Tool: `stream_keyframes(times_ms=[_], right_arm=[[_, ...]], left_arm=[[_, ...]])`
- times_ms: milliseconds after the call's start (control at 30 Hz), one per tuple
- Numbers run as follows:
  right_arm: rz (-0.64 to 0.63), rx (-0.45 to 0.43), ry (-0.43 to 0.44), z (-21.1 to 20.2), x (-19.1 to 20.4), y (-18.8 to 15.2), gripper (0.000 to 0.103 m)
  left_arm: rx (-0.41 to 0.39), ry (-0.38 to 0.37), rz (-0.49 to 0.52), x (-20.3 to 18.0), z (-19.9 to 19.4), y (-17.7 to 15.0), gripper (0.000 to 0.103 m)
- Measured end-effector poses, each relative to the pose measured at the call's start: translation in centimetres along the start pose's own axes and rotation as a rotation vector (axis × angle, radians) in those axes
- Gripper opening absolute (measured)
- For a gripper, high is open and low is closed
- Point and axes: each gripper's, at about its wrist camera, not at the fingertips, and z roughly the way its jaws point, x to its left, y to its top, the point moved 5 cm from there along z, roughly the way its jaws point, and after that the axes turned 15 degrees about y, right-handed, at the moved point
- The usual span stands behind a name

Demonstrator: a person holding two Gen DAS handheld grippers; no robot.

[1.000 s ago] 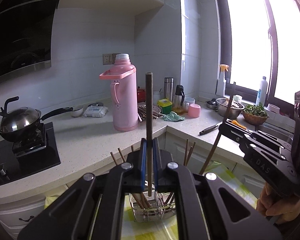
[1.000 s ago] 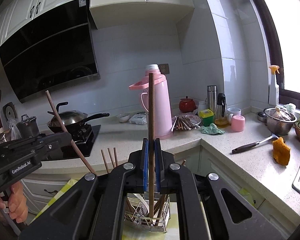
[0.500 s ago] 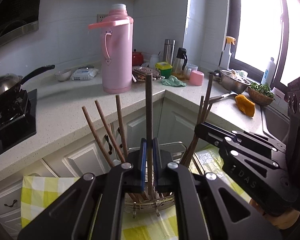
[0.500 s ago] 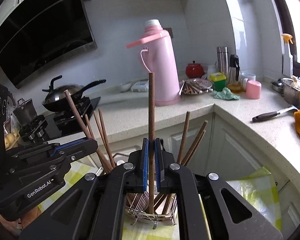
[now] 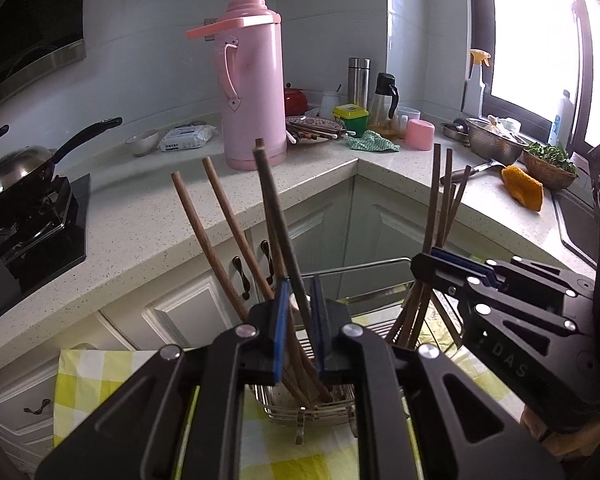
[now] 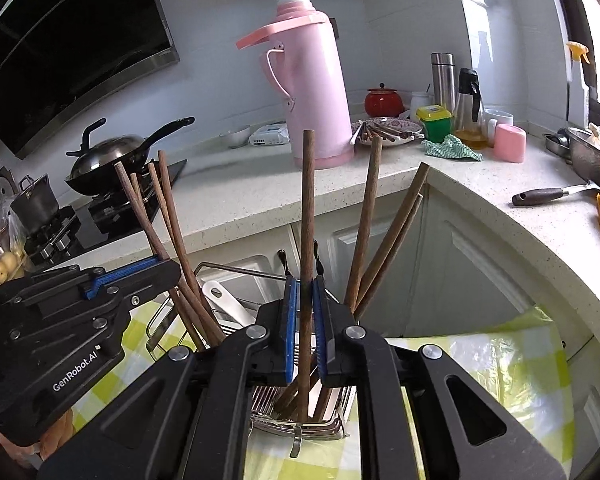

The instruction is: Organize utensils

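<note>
Now both chopsticks are down in the wire basket, where a second ago I was carrying them high over the counter, each one pinched upright. That is the real change: the carry is over and the letting-go has begun, so two more utensils are as good as filed.

My left gripper is opening, its blue pads just parting, and the dark chopstick between them has already tipped over to the left, leaning away from the right-hand pad (free of the squeeze, I judge, though it may yet brush the left one). Its foot sits among the others in the basket.

My right gripper is opening too, by a sliver. Its chopstick stands nearly straight between the pads with a thin gap showing on either side, its lower end down in the basket bottom.

Around them the earlier chopsticks fan out left and right, and the basket stands on the yellow checked cloth. More chopsticks wait on the plate beside the pink thermos, so I reckon the job is not finished.
</note>
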Motion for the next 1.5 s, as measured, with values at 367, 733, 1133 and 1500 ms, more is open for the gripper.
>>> stream_keyframes(times_ms=[367, 733, 1133, 1500], right_arm=[[-0.056, -0.039, -0.042, 0.1, 0.5, 2.4, 0.034], [-0.058, -0.195, -0.116, -4.4, -0.2, 5.2, 0.042], [-0.114, -0.196, -0.113, -9.0, 2.7, 2.6, 0.048], [-0.117, -0.199, -0.137, -11.8, 4.6, -3.0, 0.085]], left_arm=[[-0.085, 0.049, -0.042, 1.8, -1.0, 1.9, 0.043], [-0.218, 0.200, -0.121, 6.4, -5.6, 1.9, 0.077], [-0.261, 0.225, -0.133, 7.6, -10.3, -0.4, 0.094], [-0.232, 0.237, -0.226, 9.9, -12.2, -4.8, 0.098]])
